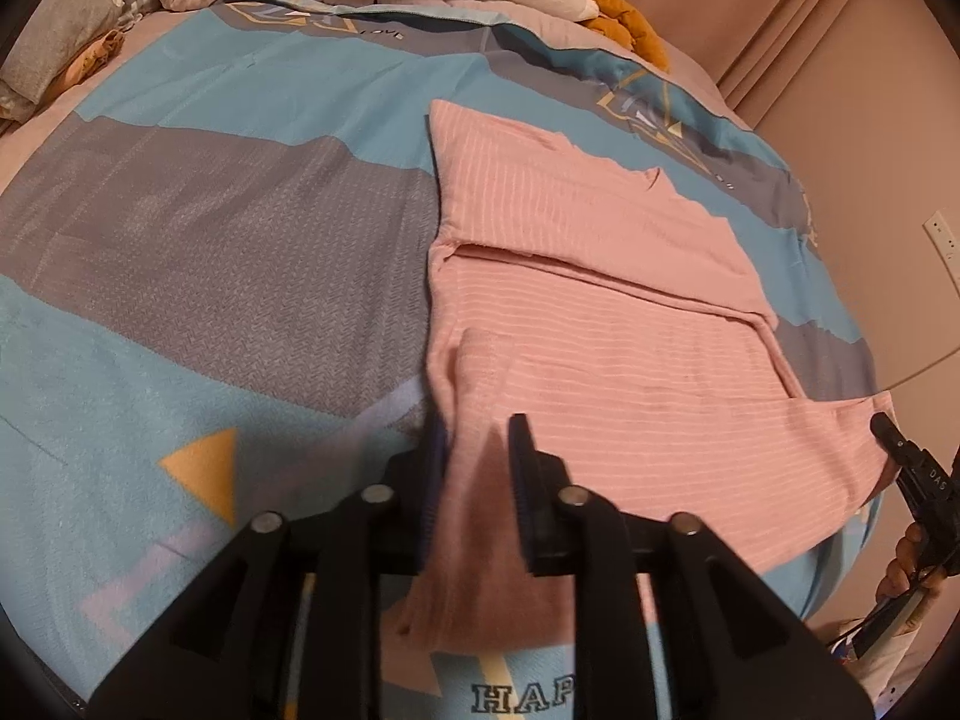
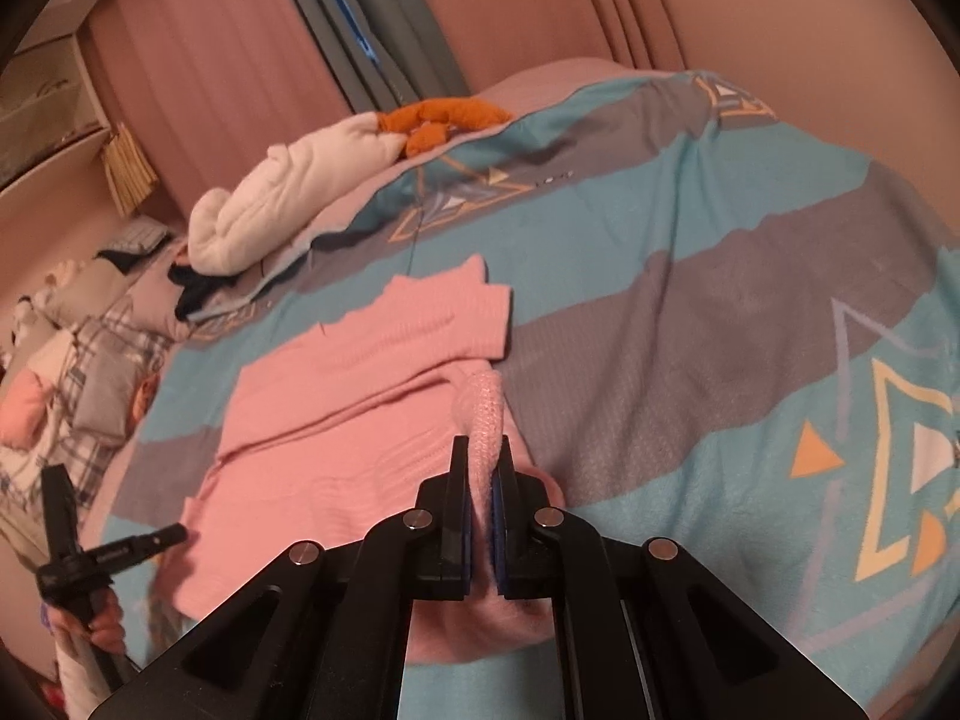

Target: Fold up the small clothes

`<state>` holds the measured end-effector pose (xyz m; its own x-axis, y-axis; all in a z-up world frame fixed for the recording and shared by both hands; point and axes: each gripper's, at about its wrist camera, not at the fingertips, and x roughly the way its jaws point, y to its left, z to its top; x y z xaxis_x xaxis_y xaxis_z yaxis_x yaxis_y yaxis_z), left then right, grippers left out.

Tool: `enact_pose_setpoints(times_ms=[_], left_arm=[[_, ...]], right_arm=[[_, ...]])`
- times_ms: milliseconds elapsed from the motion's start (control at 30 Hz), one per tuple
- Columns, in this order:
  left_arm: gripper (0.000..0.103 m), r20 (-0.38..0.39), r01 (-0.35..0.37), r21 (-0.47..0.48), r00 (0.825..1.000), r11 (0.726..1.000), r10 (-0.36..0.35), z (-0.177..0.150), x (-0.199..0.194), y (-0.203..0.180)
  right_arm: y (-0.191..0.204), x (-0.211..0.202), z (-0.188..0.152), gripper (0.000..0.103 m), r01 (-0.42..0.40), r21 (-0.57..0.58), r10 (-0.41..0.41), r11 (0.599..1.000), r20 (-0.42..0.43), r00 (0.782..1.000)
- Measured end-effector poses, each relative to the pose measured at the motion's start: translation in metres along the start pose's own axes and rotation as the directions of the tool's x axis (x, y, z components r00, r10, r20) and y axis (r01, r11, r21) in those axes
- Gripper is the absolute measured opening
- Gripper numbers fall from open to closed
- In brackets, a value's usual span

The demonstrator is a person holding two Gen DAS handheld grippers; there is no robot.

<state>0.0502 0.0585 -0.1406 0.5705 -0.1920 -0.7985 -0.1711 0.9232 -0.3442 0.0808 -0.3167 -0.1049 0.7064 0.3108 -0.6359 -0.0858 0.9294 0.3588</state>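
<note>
1. Presently the pink striped garment (image 1: pixel 600 312) lies partly folded on the blue and grey bedspread (image 1: pixel 210 252), spreading ahead of both tongs.
2. Left gripper (image 1: pixel 477 456): jaws narrow, a near corner of the pink cloth running between them; whether the pads actually press it is unclear.
3. Right gripper (image 2: pixel 480 462): jaws nearly together, pinching a raised fold of the garment's edge, which stands up just past the fingertips.
4. Beyond the garment, far from both tongs, a white plush (image 2: pixel 288 204) and an orange cloth (image 2: pixel 444 117) sit.
</note>
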Motion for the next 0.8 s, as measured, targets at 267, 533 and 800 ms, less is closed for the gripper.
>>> enact_pose_setpoints(times_ms=[267, 533, 800], left_arm=[[0.037, 0.025, 0.080, 0.002, 0.996, 0.997, -0.080, 0.005, -0.014, -0.006], [0.047, -0.059, 0.167, -0.022, 0.984, 0.986, -0.168, 0.016, 0.007, -0.006], [0.047, -0.124, 0.128, -0.019, 0.984, 0.992, -0.129, 0.017, 0.026, -0.005]], right_arm=[[-0.017, 0.010, -0.014, 0.006, 0.035, 0.064, -0.032, 0.997, -0.052, 0.998], [-0.024, 0.008, -0.020, 0.006, 0.037, 0.081, -0.031, 0.996, -0.075, 0.997], [-0.026, 0.012, -0.022, 0.006, 0.043, 0.080, -0.036, 0.996, -0.091, 0.995]])
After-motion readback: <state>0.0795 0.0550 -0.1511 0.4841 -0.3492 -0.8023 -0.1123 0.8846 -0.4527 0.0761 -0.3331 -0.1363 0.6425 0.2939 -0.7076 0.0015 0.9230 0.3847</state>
